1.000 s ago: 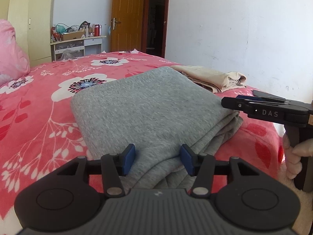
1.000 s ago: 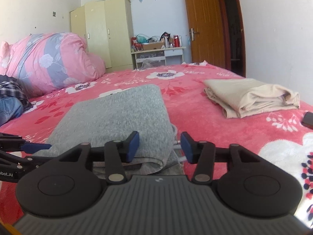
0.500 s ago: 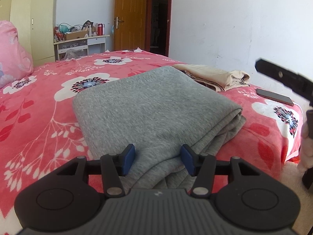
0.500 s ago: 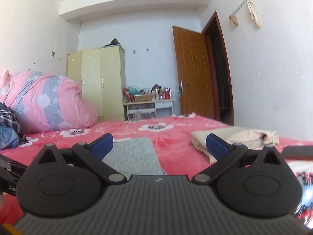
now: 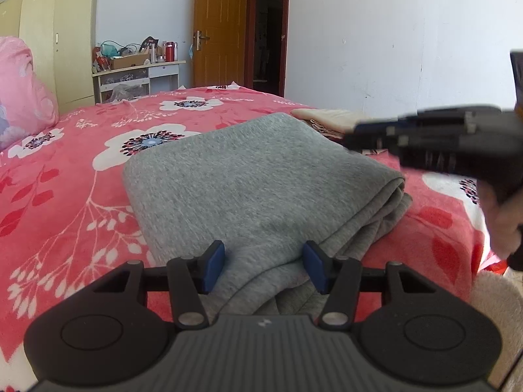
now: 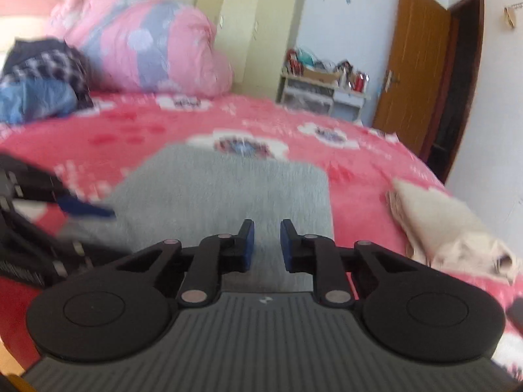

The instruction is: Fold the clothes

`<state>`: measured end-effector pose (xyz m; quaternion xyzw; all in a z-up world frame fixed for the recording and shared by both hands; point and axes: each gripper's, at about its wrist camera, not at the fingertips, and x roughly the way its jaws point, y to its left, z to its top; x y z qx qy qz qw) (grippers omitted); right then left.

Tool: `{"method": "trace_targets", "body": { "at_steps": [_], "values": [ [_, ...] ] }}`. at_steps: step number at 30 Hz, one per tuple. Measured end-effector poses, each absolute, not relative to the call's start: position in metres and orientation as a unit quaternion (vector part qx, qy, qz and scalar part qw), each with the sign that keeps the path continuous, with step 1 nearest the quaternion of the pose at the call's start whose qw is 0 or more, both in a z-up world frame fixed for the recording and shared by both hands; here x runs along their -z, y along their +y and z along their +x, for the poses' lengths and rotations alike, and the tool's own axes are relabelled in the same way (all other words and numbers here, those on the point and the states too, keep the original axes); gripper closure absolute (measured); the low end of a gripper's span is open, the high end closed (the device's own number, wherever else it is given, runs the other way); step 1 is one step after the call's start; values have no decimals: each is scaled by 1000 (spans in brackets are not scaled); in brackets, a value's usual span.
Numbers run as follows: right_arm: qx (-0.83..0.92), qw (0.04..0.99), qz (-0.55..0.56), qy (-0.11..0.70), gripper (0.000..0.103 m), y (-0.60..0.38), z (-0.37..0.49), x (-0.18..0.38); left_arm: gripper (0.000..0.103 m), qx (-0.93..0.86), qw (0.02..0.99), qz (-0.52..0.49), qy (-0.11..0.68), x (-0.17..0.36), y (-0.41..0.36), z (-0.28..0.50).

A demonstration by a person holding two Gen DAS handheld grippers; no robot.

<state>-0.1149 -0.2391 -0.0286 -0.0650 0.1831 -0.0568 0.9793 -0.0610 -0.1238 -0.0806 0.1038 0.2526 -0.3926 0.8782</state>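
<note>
A grey garment [image 5: 255, 179] lies folded into a thick rectangle on the red flowered bed [image 5: 65, 202]. My left gripper [image 5: 264, 266] is open at the garment's near edge, and the grey cloth shows between its blue pads. In the right wrist view the same grey garment [image 6: 228, 189] lies straight ahead. My right gripper [image 6: 268, 245] hovers over its near side, open by only a narrow gap, with nothing between the pads. The left wrist view shows the right gripper [image 5: 425, 143] blurred from the side, held by a hand [image 5: 503, 222].
A folded beige garment [image 6: 451, 228] lies on the bed to the right of the grey one. A pink duvet [image 6: 147, 42] and a pile of clothes [image 6: 42, 78] sit at the head of the bed. A dark phone [image 6: 516, 310] lies near the bed's right edge.
My right gripper tipped up and spread wide, then came down and leftward over the grey garment with its fingers drawn close. My left gripper has hardly moved.
</note>
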Motion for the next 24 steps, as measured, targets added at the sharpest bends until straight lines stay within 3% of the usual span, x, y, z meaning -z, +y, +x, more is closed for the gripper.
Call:
{"method": "trace_targets", "body": {
  "at_steps": [2, 6, 12, 14, 18, 24],
  "values": [
    [46, 982, -53, 178, 87, -242, -110, 22, 48, 394, 878, 101, 251, 81, -123, -61],
    [39, 969, -35, 242, 87, -259, -85, 71, 47, 398, 878, 97, 248, 81, -121, -62],
    [54, 976, -5, 211, 87, -262, -75, 23, 47, 403, 873, 75, 264, 59, -120, -45],
    [63, 976, 3, 207, 86, -270, -65, 17, 43, 399, 874, 68, 269, 49, -124, -34],
    [61, 961, 32, 268, 86, -282, -42, 49, 37, 392, 874, 55, 280, 29, -131, -14],
    [67, 963, 46, 256, 86, -293, -22, 29, 37, 363, 862, 70, 346, 58, -152, 6]
  ]
}}
